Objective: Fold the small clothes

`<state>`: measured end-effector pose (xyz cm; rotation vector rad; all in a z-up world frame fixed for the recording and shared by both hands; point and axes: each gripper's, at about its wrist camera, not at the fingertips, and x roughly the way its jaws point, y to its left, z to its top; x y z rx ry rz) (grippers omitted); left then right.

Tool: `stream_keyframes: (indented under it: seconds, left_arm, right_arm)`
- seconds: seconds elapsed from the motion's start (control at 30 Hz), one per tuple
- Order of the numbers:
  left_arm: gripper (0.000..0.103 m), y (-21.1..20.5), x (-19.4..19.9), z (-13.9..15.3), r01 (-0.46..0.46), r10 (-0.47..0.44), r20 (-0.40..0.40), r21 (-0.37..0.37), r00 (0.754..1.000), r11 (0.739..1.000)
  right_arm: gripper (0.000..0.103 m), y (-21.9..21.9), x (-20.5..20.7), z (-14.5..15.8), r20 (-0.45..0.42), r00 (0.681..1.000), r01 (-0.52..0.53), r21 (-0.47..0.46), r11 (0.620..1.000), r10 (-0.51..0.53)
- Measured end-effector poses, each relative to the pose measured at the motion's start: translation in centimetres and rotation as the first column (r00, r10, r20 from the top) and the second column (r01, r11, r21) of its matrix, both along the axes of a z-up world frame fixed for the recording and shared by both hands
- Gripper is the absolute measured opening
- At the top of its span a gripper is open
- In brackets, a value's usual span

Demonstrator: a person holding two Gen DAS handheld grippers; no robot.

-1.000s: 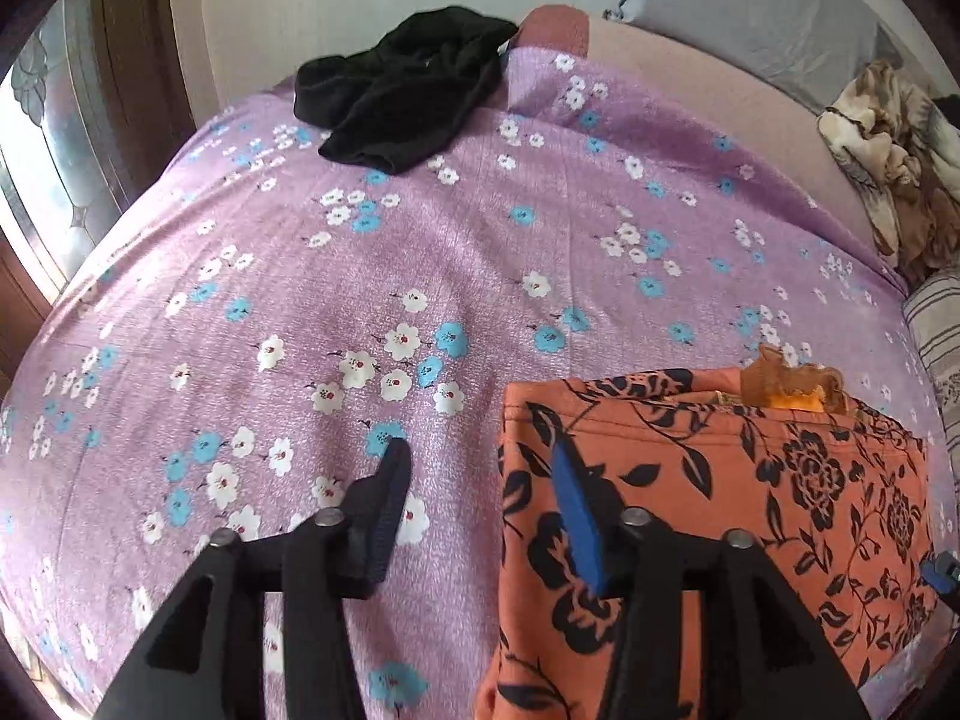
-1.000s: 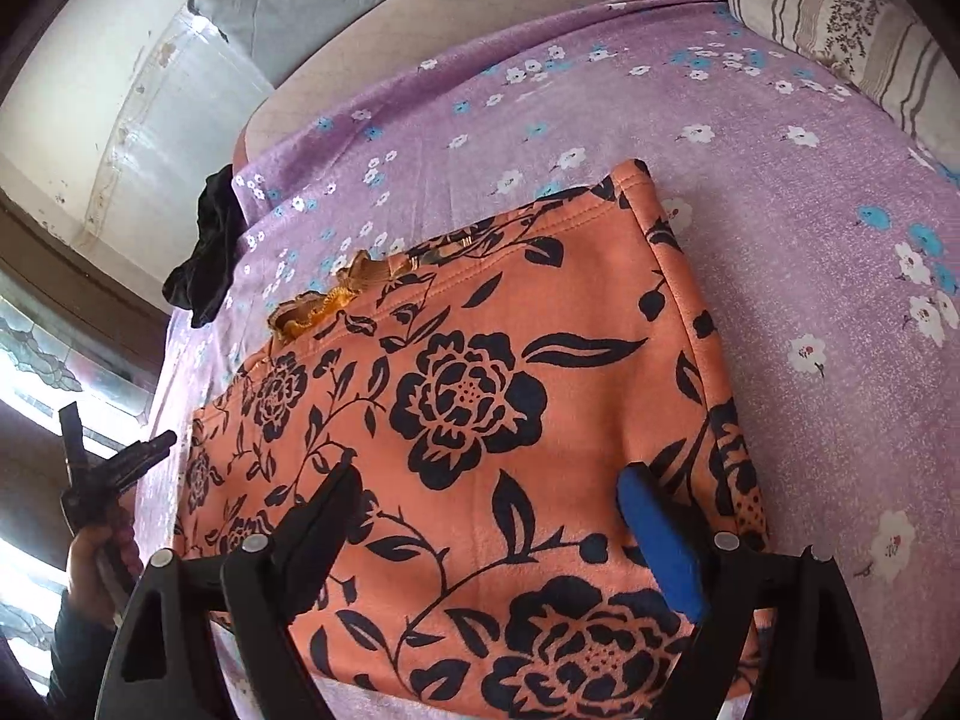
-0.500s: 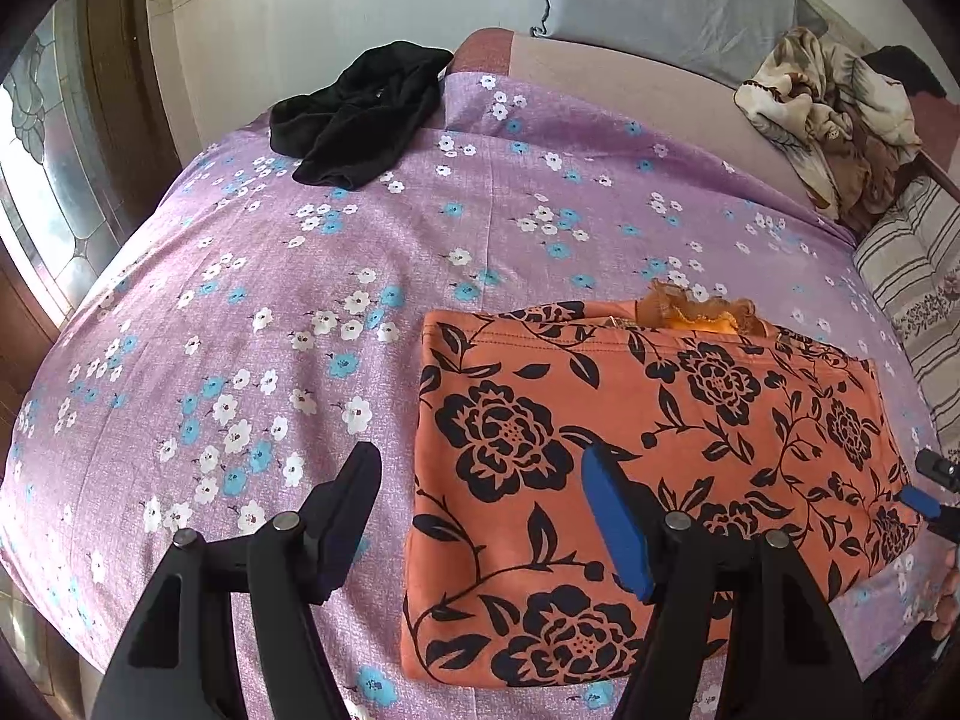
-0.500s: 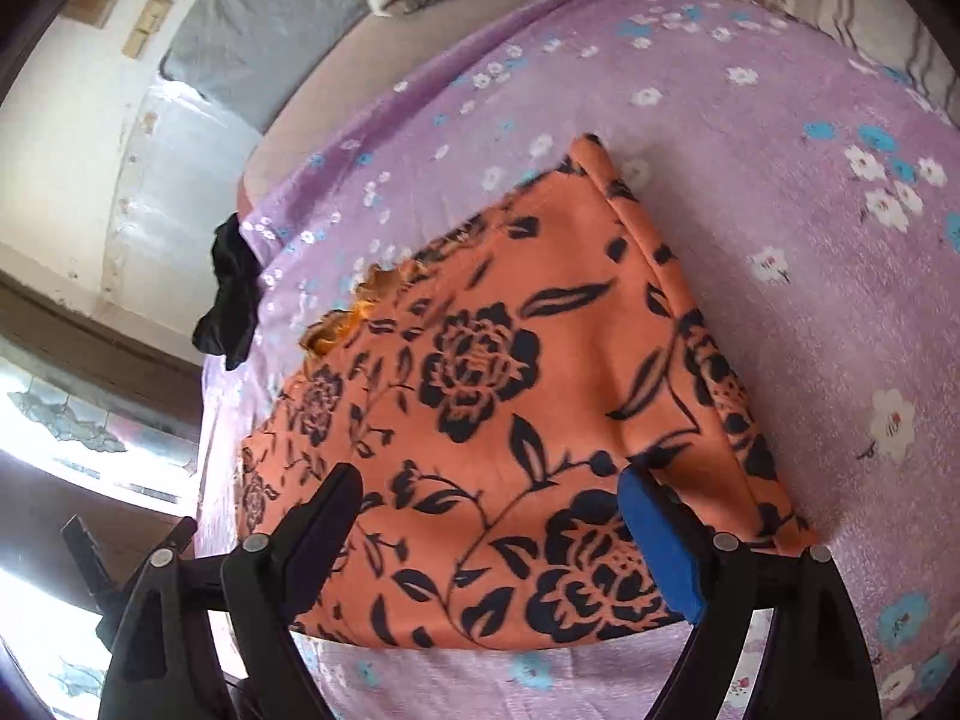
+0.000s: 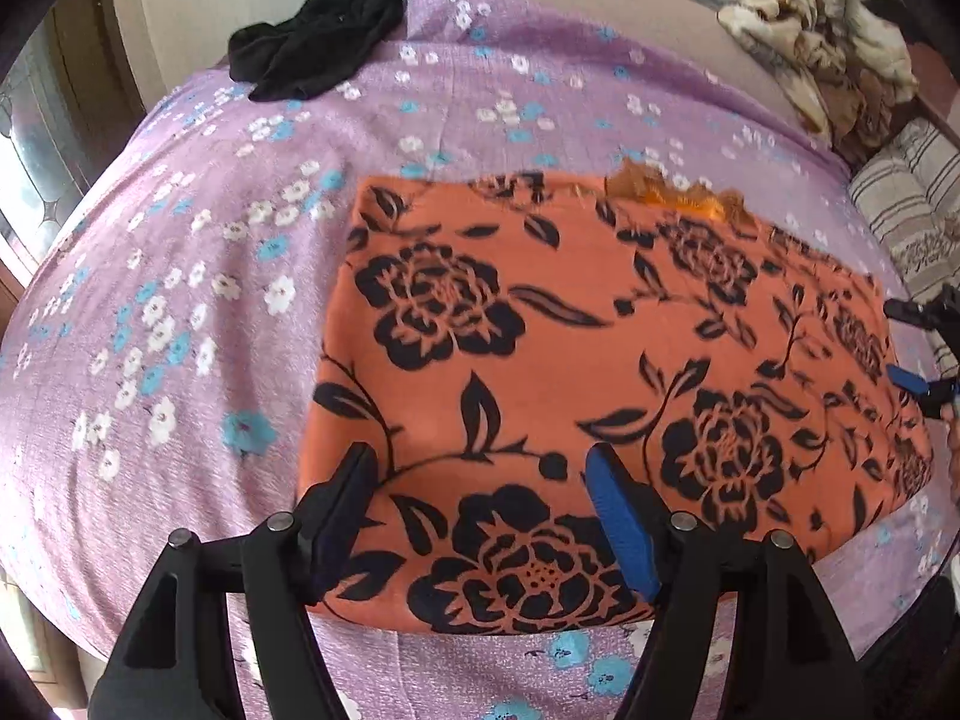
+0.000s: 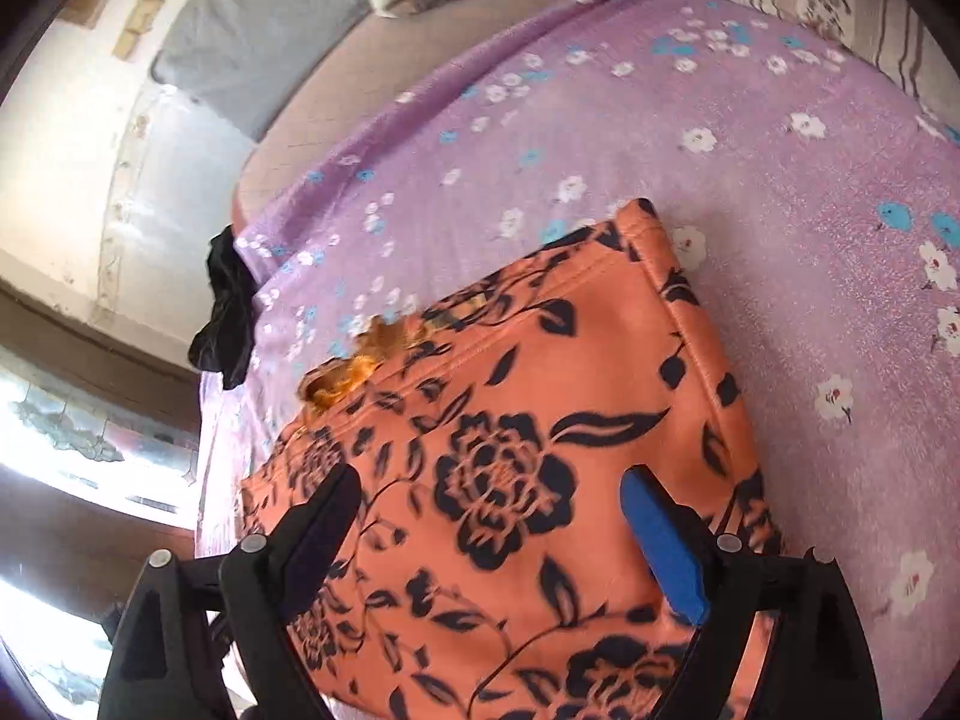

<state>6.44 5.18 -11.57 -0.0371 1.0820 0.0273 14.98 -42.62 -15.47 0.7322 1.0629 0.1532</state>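
Observation:
An orange garment with black flowers (image 5: 570,360) lies folded flat on the purple flowered bedsheet (image 5: 180,300), orange lace (image 5: 666,195) showing at its far edge. My left gripper (image 5: 480,492) hovers open over the garment's near left corner, nothing between its fingers. My right gripper (image 6: 489,480) is open above the garment (image 6: 510,450) near its right end, and it also shows at the right edge of the left wrist view, right gripper (image 5: 906,345). Neither gripper's pads press on the cloth.
A black garment (image 5: 318,42) lies crumpled at the far left corner of the bed, also in the right wrist view as the black garment (image 6: 225,312). A brown patterned blanket (image 5: 822,48) and a striped pillow (image 5: 912,210) sit at the far right. A window is on the left.
My left gripper has moved right and down, from beside the garment's left edge to over its near left corner, jaws a little wider. My right gripper has rolled and shifted along the garment.

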Motion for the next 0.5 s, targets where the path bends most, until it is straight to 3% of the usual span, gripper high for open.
stream_keyframes:
  seconds: [0.03,0.1,0.23,0.3,0.37,0.43,0.5]
  left_arm:
    - [0.073,-0.2,0.0,-0.6,0.004,-0.004,-0.012,0.014,1.0,1.0]
    - [0.076,-0.6,-0.4,-0.6,0.015,-0.016,0.014,0.033,1.0,0.999]
    - [0.08,-0.9,-0.1,-1.0,0.016,-0.017,0.01,0.032,1.0,0.999]
    - [0.081,-1.1,-0.1,-1.1,0.019,-0.019,0.01,0.043,1.0,0.999]
    - [0.081,-1.2,-0.1,-1.0,0.029,-0.029,0.004,0.05,1.0,0.998]
    - [0.081,-0.8,0.0,-1.0,0.031,-0.031,0.002,0.039,1.0,0.999]
    - [0.081,-0.7,0.1,-1.0,0.019,-0.019,0.0,0.03,1.0,0.999]
  right_arm:
    - [0.09,-0.8,1.1,-1.7,-0.074,0.997,0.026,0.012,1.0,-0.025]
    - [0.092,-1.5,2.1,-1.2,-0.087,0.994,0.067,0.082,0.994,-0.06]
    - [0.093,-1.2,4.5,3.4,0.082,0.996,0.018,0.052,0.999,-0.022]
    - [0.096,-1.8,6.8,2.1,0.051,0.998,0.024,0.051,0.998,-0.027]
    - [0.097,-3.2,9.0,-1.5,-0.062,0.997,0.054,0.038,0.998,-0.051]
    - [0.097,-4.6,8.3,-1.5,-0.013,0.992,0.124,0.142,0.982,-0.123]
    - [0.097,-4.8,6.5,0.9,0.075,0.987,0.133,0.129,0.983,-0.144]
